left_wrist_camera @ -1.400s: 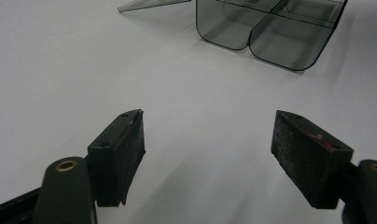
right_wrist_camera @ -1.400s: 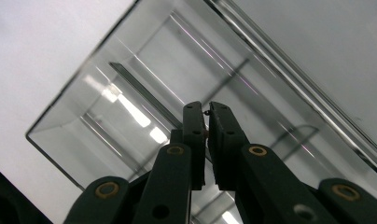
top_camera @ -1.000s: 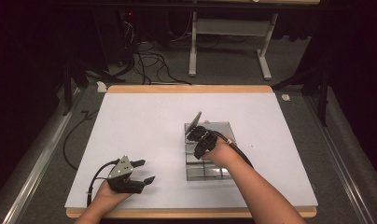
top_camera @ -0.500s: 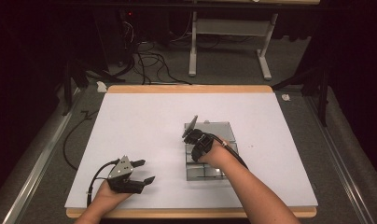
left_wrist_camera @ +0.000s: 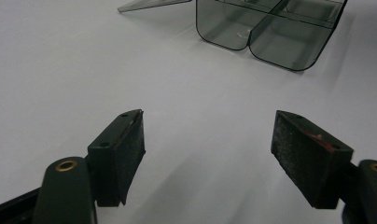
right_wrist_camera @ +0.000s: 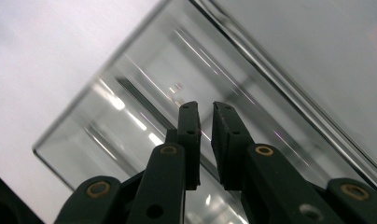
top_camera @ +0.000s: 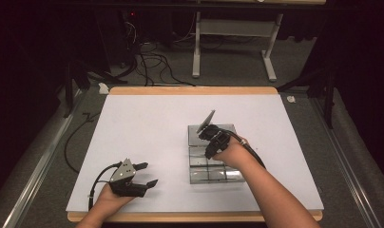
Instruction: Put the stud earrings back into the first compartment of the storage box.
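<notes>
The lid (top_camera: 206, 122) of the clear box (top_camera: 214, 164) has swung higher, tilted just ahead of the right gripper (top_camera: 205, 134), whose jaws have just parted slightly, seemingly releasing it; left gripper (top_camera: 151, 174) gapes empty

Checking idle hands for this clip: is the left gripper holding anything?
No, the left gripper has its jaws wide apart over the bare white table, with nothing between them.

white table top (top_camera: 147, 123) | cables on floor (top_camera: 149, 61) | white stand legs behind (top_camera: 196, 52)
</notes>
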`<state>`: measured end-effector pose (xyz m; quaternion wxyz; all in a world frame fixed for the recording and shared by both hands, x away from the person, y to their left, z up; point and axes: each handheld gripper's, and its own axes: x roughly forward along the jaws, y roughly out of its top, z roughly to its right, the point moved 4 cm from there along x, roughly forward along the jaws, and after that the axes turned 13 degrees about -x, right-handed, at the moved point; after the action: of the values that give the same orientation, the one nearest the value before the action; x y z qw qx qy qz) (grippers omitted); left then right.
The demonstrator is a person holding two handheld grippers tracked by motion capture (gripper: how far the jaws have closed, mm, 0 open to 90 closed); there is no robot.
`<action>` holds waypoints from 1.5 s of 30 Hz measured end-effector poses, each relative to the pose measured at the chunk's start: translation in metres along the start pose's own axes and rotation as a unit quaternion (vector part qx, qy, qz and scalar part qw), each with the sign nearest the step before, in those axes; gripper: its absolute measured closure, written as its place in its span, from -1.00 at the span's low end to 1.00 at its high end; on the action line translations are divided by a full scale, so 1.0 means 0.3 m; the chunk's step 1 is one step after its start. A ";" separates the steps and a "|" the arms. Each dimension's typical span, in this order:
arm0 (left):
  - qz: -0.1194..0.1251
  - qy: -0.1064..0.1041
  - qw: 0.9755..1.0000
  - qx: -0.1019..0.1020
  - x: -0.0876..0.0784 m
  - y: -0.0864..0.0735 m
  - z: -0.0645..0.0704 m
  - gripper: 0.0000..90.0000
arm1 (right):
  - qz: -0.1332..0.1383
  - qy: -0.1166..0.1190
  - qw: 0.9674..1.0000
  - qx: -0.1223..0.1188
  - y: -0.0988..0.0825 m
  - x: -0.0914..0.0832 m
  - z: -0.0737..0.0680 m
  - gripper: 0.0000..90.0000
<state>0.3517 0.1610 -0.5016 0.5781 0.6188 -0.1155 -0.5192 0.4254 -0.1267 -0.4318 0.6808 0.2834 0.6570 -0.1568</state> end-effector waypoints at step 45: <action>-0.001 0.003 1.000 -0.002 0.001 0.000 -0.002 -0.42 | -0.034 -0.030 0.984 0.170 -0.392 0.014 0.391 0.55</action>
<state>0.3522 0.1611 -0.5017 0.5794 0.6196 -0.1120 -0.5176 0.4512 -0.2884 -0.4598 0.6368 0.3672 0.6092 -0.2976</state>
